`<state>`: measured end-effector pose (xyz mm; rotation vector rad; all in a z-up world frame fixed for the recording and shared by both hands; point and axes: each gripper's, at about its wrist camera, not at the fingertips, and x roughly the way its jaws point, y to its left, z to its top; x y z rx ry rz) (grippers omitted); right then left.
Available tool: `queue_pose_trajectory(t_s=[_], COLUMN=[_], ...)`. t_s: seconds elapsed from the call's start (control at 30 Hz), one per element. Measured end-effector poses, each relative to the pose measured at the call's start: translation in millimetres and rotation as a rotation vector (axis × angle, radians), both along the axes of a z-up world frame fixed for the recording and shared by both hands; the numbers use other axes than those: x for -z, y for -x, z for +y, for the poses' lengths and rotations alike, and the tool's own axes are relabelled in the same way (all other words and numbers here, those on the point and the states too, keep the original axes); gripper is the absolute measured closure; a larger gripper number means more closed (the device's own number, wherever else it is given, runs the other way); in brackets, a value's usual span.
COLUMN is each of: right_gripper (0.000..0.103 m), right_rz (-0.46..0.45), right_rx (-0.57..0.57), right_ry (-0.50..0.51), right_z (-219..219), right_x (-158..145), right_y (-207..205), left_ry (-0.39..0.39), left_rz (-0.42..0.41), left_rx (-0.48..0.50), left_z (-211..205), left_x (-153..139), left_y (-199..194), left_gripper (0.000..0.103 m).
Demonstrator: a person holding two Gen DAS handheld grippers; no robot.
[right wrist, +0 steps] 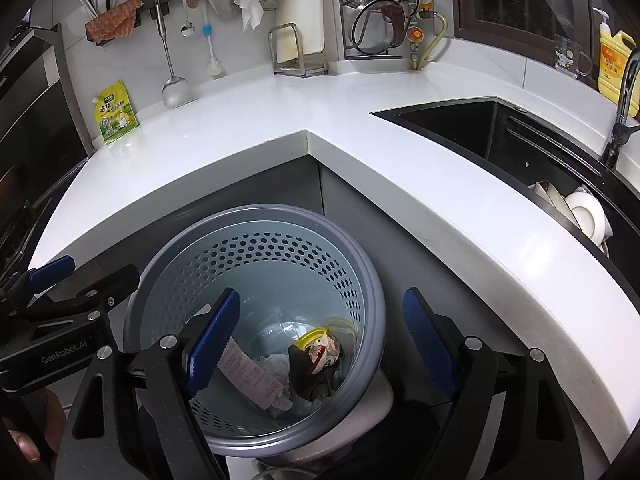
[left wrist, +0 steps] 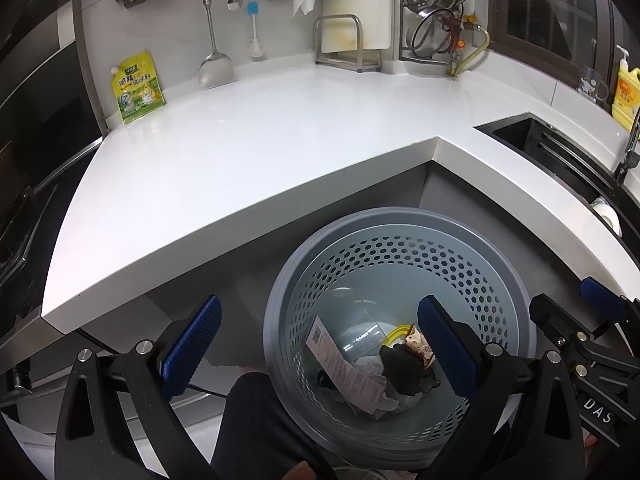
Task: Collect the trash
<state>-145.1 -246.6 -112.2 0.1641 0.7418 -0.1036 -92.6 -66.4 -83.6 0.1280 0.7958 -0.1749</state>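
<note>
A grey perforated trash bin (left wrist: 516, 304) stands on the floor below the counter corner; it also shows in the right wrist view (right wrist: 372, 280). Inside lie a paper receipt (left wrist: 344, 364), crumpled tissue, a dark rag, a snack wrapper (left wrist: 420, 346) and a clear cup with a yellow lid (right wrist: 310, 336). My left gripper (left wrist: 320, 348) is open and empty above the bin. My right gripper (right wrist: 320, 340) is open and empty above the bin too. The right gripper shows at the right edge of the left wrist view (left wrist: 592, 328).
A white L-shaped countertop (left wrist: 280, 140) runs behind the bin. A green-yellow seasoning pouch (left wrist: 138, 86) leans on the wall at the left. A black sink (right wrist: 520, 140) with white dishes (right wrist: 584, 216) lies to the right. Utensils, a cutting board and a yellow detergent bottle (right wrist: 616, 64) line the back.
</note>
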Motion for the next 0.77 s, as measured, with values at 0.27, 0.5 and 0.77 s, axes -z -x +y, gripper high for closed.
queue_pose_trajectory(t_s=[0.27,0.5,0.77], right_gripper=[0.023,0.023,0.023], right_rz=[0.001,0.004,0.004], right_rx=[-0.001,-0.003,-0.003], right_ry=[0.001,-0.002,-0.003], right_z=[0.1,0.1,-0.6], right_x=[-0.3,0.0,0.0], right_y=[-0.3,-1.1,-1.4], left_ry=[0.009,0.012,0.012], left_rz=[0.019,0.024,0.035], left_rx=[0.002,0.005,0.002], left_z=[1.7,1.3,0.6], left_x=[2.5,3.6,4.8], left_y=[-2.5,-3.1,-4.3], left_gripper=[0.006,0.006,0.006])
